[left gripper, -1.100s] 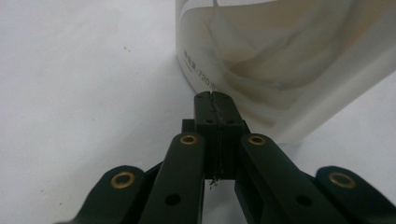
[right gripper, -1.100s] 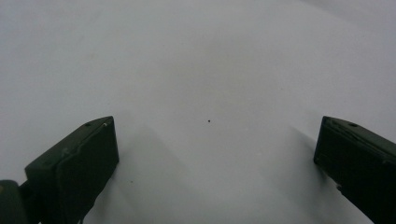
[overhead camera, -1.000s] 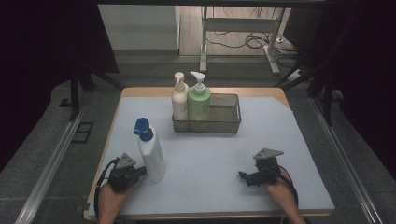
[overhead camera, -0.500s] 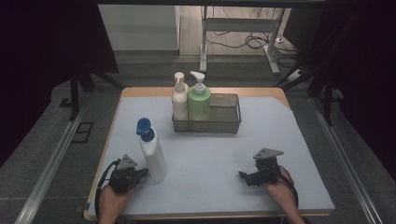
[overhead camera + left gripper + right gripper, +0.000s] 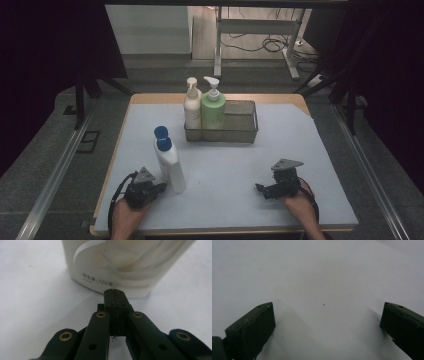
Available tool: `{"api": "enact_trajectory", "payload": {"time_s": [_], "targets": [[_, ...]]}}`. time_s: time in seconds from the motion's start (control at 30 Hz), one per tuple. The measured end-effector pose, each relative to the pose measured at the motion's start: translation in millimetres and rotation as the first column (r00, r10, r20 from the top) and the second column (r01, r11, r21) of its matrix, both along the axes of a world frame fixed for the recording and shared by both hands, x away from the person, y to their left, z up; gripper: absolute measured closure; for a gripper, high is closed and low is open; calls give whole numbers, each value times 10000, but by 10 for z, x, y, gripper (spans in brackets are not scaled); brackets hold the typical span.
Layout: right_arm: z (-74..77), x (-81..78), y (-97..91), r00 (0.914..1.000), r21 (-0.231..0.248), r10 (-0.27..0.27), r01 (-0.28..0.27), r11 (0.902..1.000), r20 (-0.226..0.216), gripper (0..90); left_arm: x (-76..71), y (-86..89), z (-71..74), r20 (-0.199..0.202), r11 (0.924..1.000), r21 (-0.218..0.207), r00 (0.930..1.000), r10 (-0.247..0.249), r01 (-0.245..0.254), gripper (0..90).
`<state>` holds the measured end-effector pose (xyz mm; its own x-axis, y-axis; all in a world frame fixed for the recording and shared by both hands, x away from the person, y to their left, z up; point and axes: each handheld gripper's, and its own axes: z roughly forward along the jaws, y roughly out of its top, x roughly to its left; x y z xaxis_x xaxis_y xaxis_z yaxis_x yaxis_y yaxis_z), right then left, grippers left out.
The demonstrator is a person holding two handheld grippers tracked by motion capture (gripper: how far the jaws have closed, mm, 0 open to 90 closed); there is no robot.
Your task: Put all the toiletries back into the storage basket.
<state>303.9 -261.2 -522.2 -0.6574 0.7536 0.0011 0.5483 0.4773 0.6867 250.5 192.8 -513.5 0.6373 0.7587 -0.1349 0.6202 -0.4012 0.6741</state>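
White plastic with a blue cap marks the bottle (image 5: 169,160) that is seen standing upright on the pale desk (image 5: 225,165) in the high view, just beside the left tongs (image 5: 156,188), which are held low at the near left edge. The right tongs (image 5: 260,189) are held near the front right, well apart from the bottle. At the far side a wire basket (image 5: 235,125) is seen with a cream pump bottle (image 5: 192,107) and a green pump bottle (image 5: 213,109) upright in its left end.

From the left gripper view, the left tongs (image 5: 114,292) are seen pressed together with nothing between them, their tips at the base of the bottle (image 5: 120,262); contact cannot be told.

From the right gripper view, the right tongs (image 5: 327,315) are seen spread wide apart over bare desk (image 5: 317,277).
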Motion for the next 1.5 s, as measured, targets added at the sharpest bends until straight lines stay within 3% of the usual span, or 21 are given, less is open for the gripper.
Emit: {"api": "enact_trajectory", "payload": {"time_s": [0.27,0.73,1.0,1.33,1.5], "targets": [[1,1,3,10000,1,-10,10,10000,-19,0,22,-113,-16,-60,9994,-70,9994,-346,345,895],[-2,1,4,10000,1,-11,11,10000,3,0,51,-181,-30,-107,9982,-313,9986,-508,505,886],[-1,3,3,10000,1,-7,7,10000,-11,0,-13,-154,-5,43,9990,89,9990,-444,444,785],[1,4,4,10000,-4,2,-2,10000,-24,0,-80,42,-2,140,9989,342,9994,312,-317,486],[7,7,7,10000,-39,31,-31,10000,-75,0,-81,105,-28,401,9898,1154,9960,798,-839,225]]}}
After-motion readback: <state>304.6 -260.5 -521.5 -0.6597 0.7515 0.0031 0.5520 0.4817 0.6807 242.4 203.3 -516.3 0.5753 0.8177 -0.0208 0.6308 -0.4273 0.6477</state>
